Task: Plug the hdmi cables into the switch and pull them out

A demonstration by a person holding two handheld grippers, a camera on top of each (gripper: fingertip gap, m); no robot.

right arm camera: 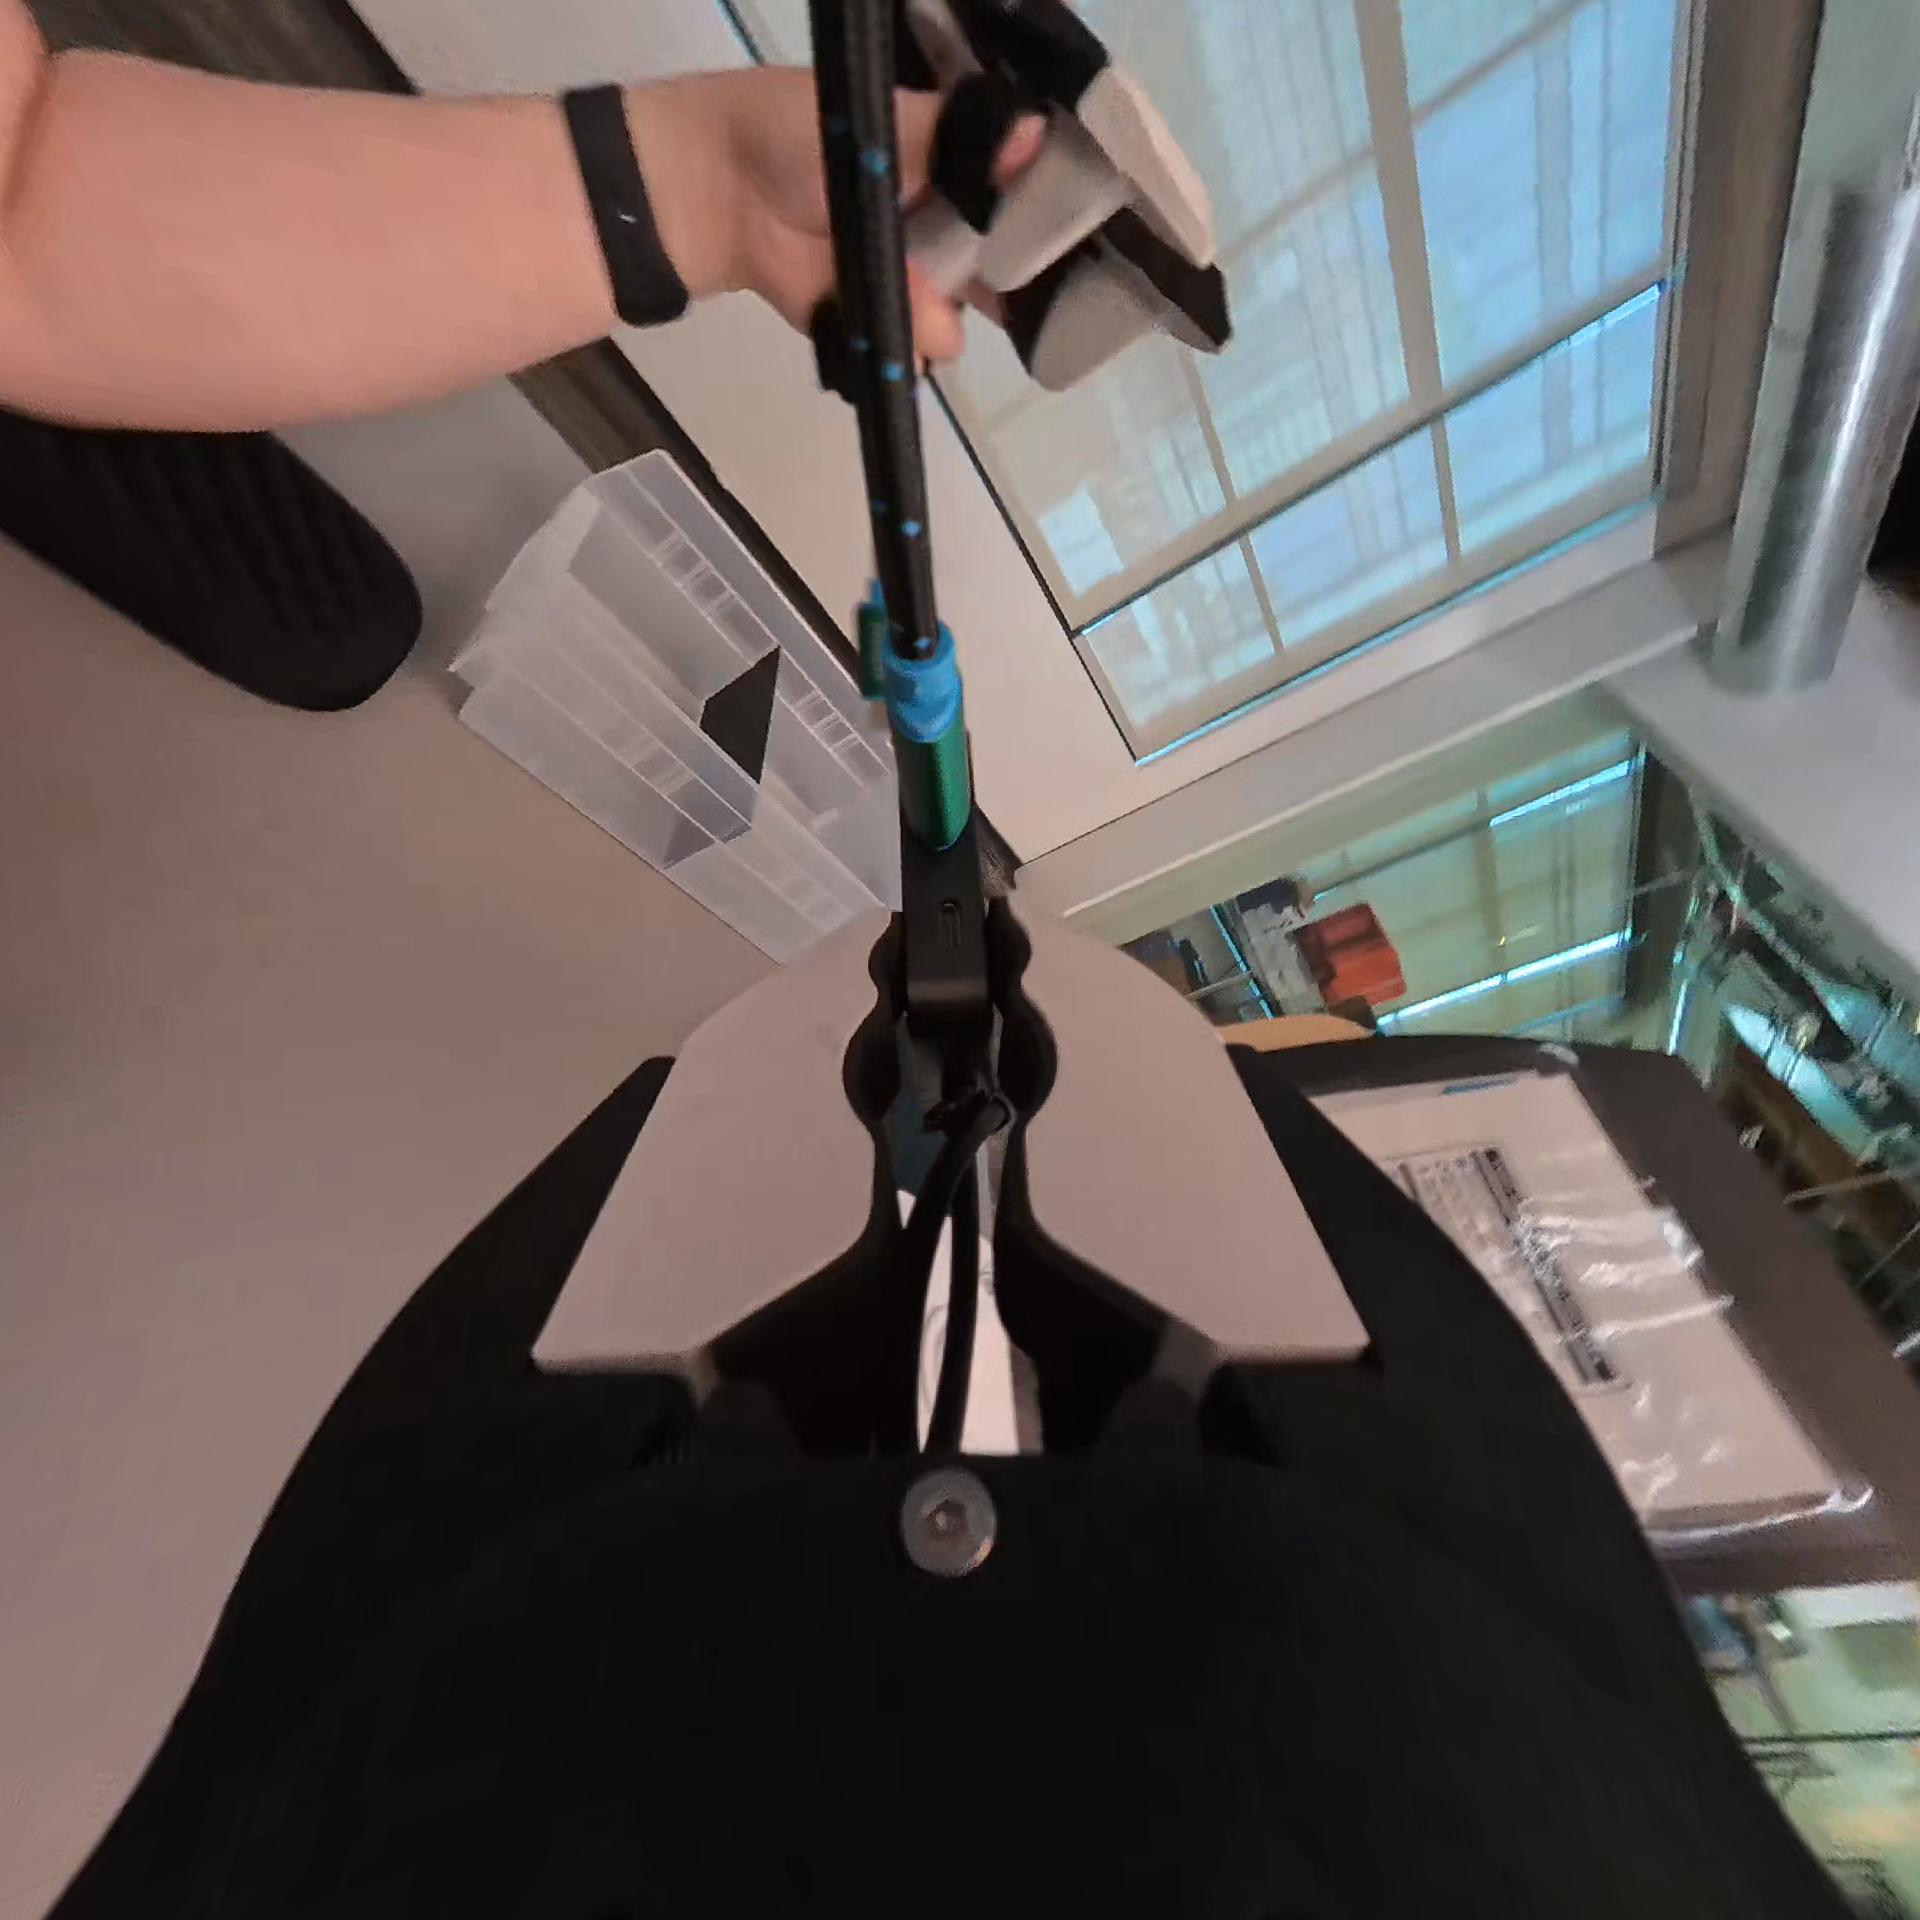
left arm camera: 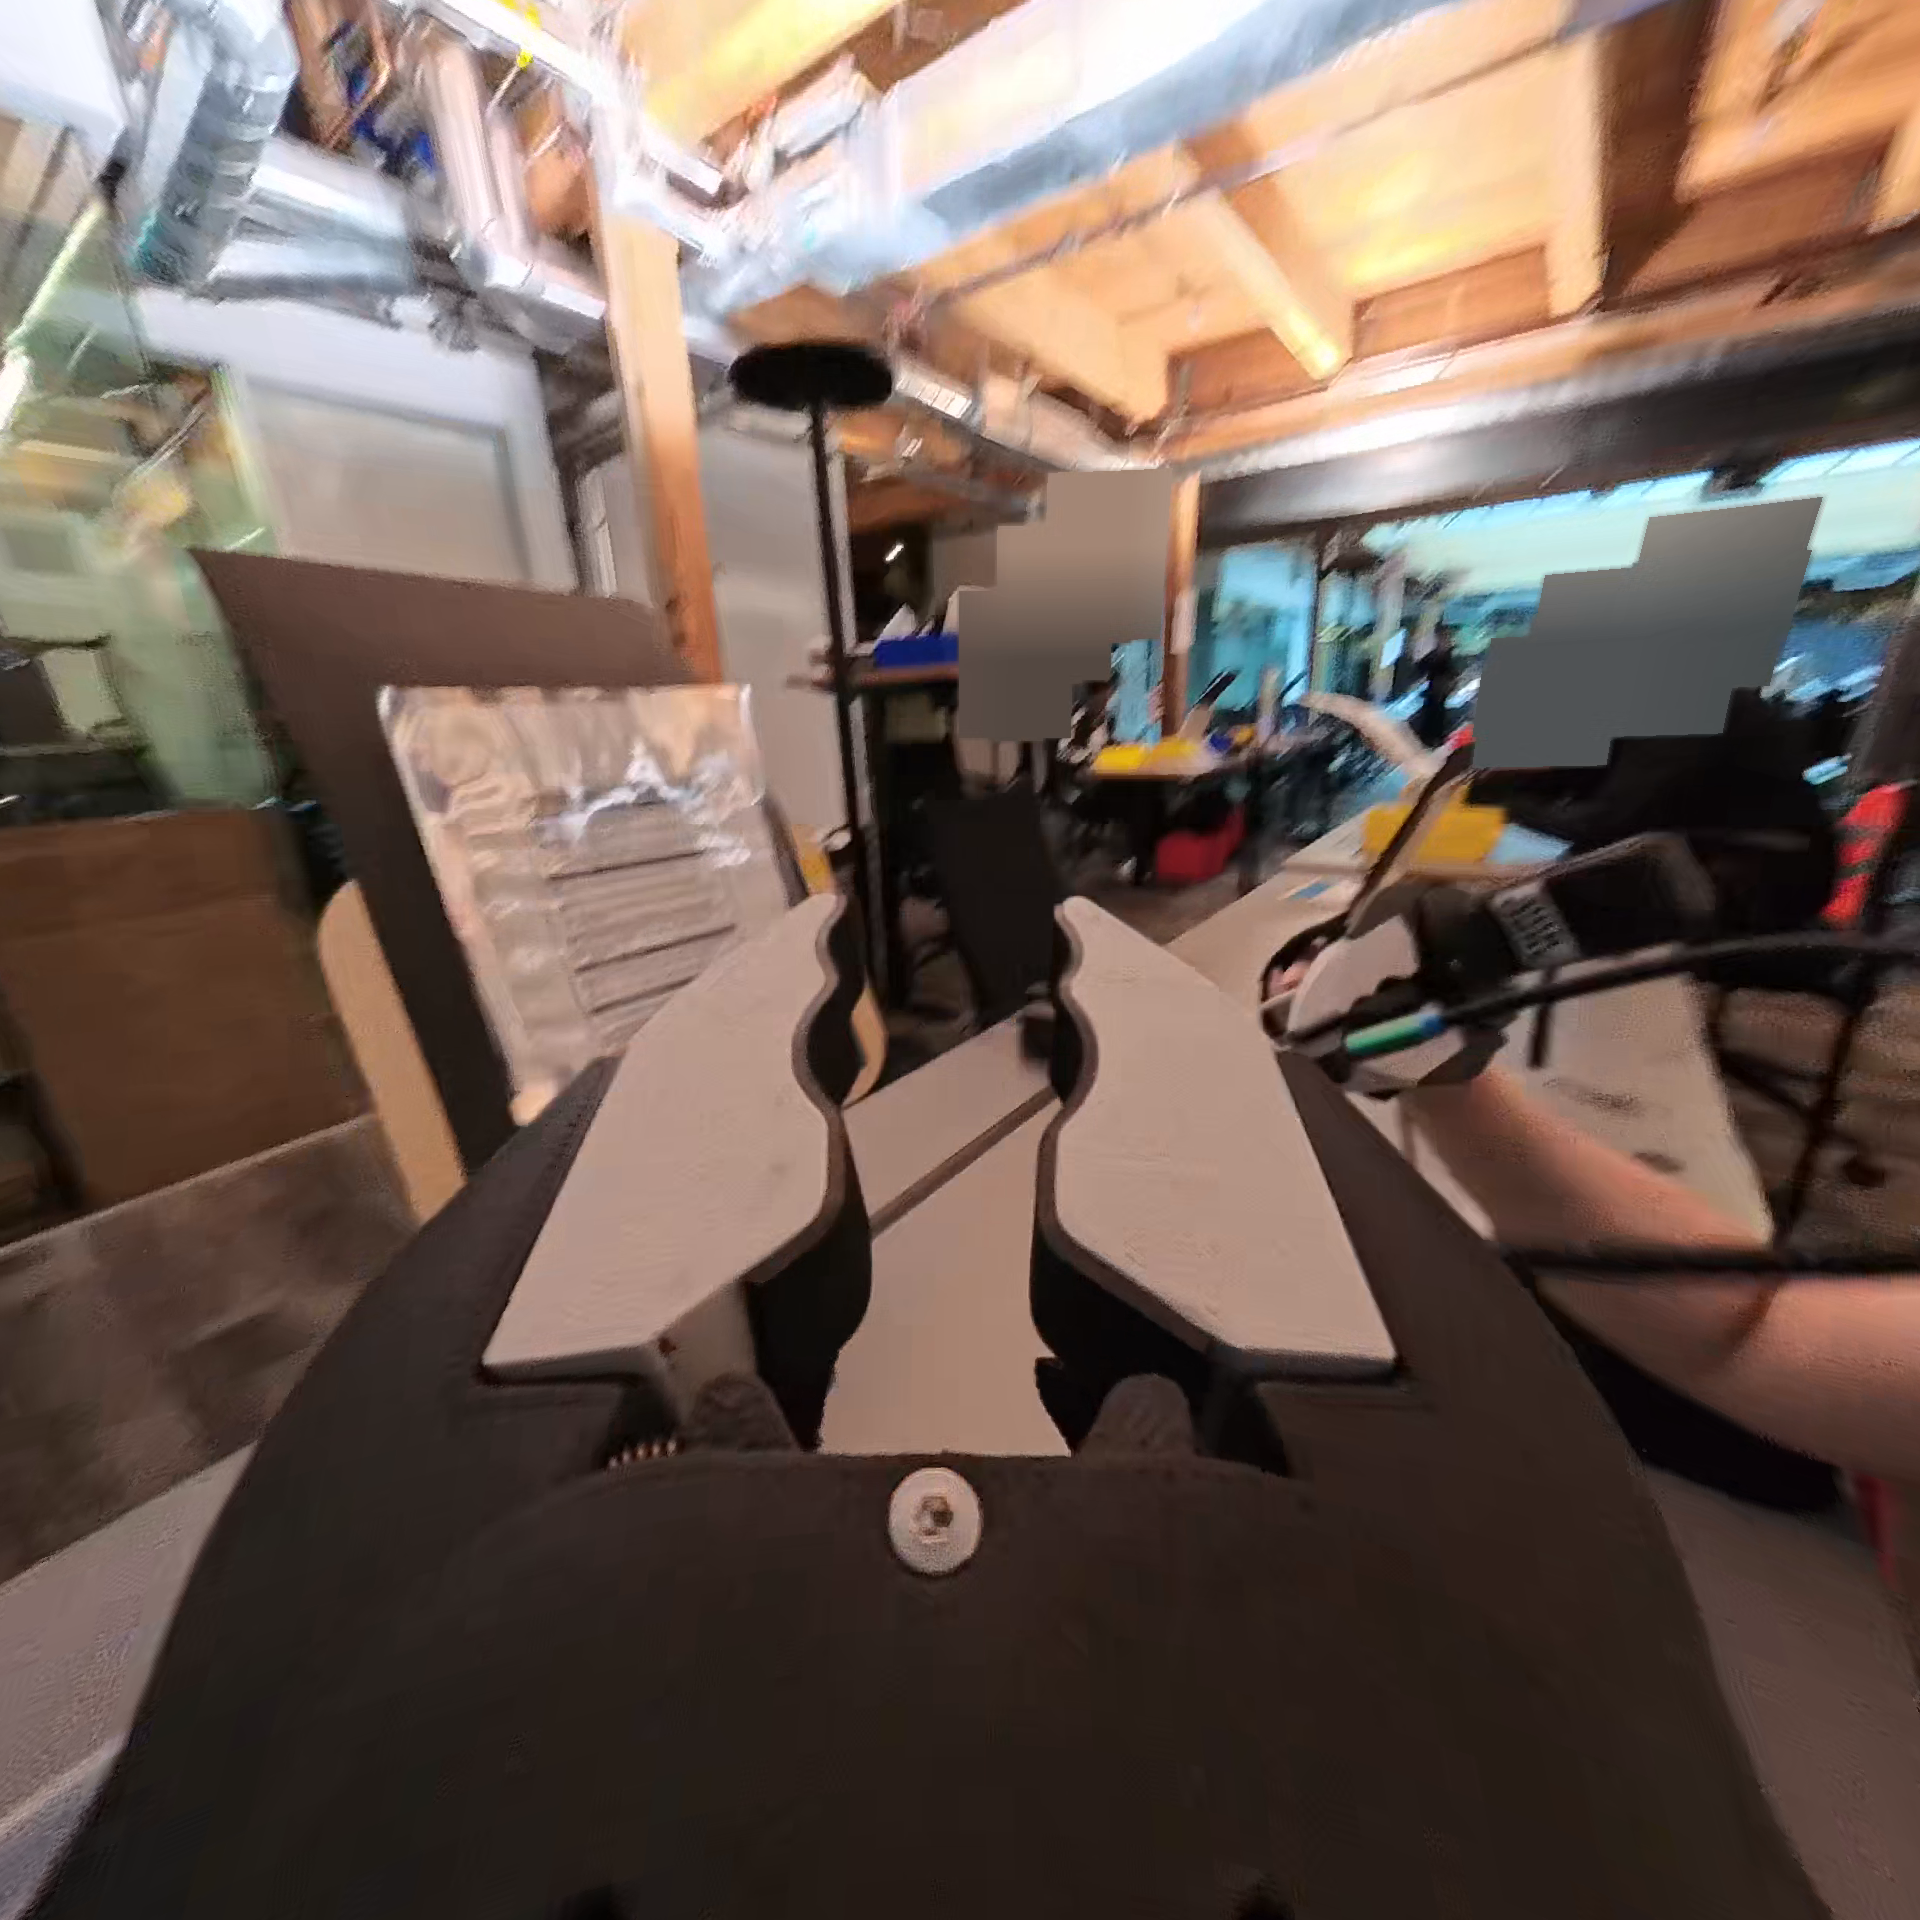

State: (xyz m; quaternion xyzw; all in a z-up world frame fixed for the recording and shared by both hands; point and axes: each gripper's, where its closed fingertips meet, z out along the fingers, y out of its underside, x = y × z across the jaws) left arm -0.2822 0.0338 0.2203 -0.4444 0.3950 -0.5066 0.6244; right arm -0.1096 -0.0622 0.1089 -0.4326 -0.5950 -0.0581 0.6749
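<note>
Right claw (right arm camera: 951, 977) clenches the matte black switch (right arm camera: 948, 951), its green metal plug (right arm camera: 938, 784) braided-corded; left claw (left arm camera: 951, 966) gapes, released, view blurred.

Bright daylight from windows (right arm camera: 1351, 436); warm glare on ceiling beams (left arm camera: 1299, 312) in left wrist view. Both views motion-blurred, worst above the left tool (left arm camera: 951, 935); fisheye bending at edges.

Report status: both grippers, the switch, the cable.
Left gripper open, empty, raised. Right gripper shut on the black switch, held in the air. Green-ended HDMI cable plugged into it, running up past the left hand. Nothing in the way.
</note>
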